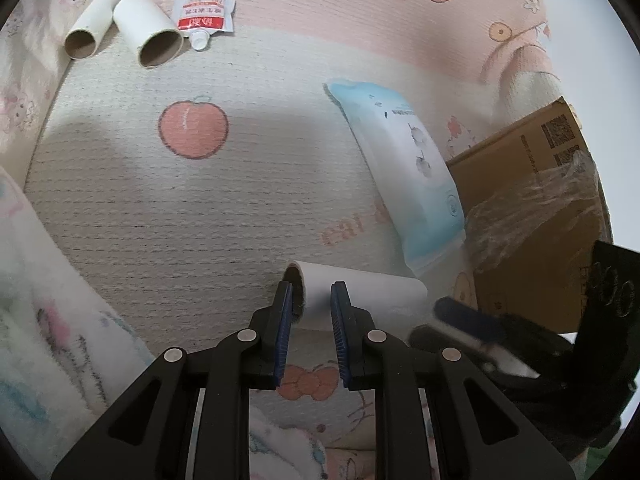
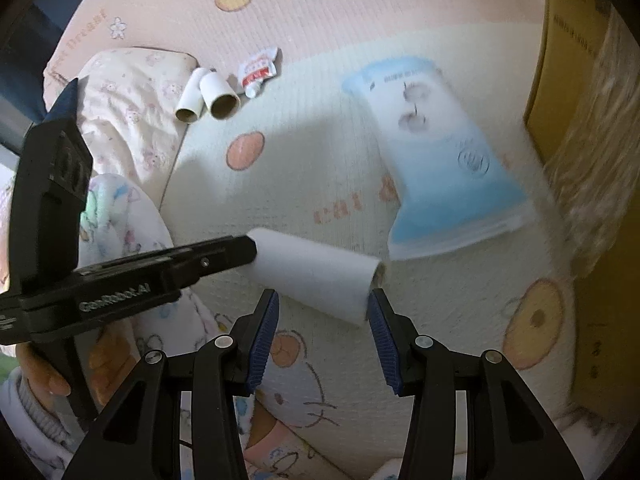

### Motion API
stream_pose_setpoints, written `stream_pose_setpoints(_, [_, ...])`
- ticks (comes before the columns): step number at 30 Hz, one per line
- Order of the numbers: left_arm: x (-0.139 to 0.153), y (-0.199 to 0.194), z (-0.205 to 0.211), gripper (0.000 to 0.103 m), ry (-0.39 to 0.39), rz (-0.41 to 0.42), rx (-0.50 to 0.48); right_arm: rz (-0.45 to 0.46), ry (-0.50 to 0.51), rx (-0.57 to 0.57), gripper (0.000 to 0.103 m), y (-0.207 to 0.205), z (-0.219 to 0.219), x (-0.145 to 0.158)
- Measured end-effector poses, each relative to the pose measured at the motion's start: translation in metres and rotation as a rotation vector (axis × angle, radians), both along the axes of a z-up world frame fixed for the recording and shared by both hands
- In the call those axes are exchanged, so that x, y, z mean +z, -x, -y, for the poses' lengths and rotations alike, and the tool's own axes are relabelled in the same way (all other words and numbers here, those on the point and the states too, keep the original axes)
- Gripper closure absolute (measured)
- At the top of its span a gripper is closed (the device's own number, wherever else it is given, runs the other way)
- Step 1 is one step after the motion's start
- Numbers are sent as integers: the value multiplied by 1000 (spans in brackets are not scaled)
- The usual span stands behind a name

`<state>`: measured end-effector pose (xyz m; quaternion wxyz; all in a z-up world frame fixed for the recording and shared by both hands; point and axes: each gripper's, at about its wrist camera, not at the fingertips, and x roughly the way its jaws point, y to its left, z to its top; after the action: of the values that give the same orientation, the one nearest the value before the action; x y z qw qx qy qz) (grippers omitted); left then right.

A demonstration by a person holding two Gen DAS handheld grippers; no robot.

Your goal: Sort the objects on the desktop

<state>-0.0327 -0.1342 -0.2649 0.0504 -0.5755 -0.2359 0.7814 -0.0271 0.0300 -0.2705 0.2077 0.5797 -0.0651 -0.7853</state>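
Observation:
A white cardboard tube lies across the mat; it also shows in the right wrist view. My left gripper is shut on the tube's left end, one finger inside the opening. My right gripper is open, its jaws either side of the tube's other half, just below it. Two more white tubes lie side by side at the far left, with a red-and-white spouted pouch beside them. A blue-and-white wipes pack lies at the right.
A brown cardboard box with clear plastic film stands at the right edge; it also shows in the right wrist view. Soft printed blankets border the left side. The mat has peach prints.

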Motion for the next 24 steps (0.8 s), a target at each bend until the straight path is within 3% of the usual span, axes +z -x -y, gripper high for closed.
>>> stream_pose_setpoints(4, [7, -4, 1, 81, 54, -10, 10, -15, -12, -16, 59, 5, -7, 5])
stream_pose_setpoints(6, [9, -5, 3, 81, 34, -18, 7, -36, -35, -21, 61, 8, -10, 8])
stream_pose_setpoints(7, [10, -6, 4, 81, 28, -24, 8, -49, -55, -15, 73, 10, -10, 8])
stream_pose_setpoints(9, [12, -10, 1, 81, 33, -35, 6, -76, -127, 3, 80, 12, -7, 8])
stream_pose_setpoints(11, [12, -13, -1, 81, 36, -38, 6, -84, -161, 25, 81, 14, -6, 6])
stream_pose_setpoints(17, [-2, -15, -10, 81, -61, 7, 10, -126, -201, 10, 81, 19, -11, 8])
stream_pose_setpoints(24, [-7, -10, 2, 81, -130, -25, 75, -98, -279, 91, 81, 25, -1, -5])
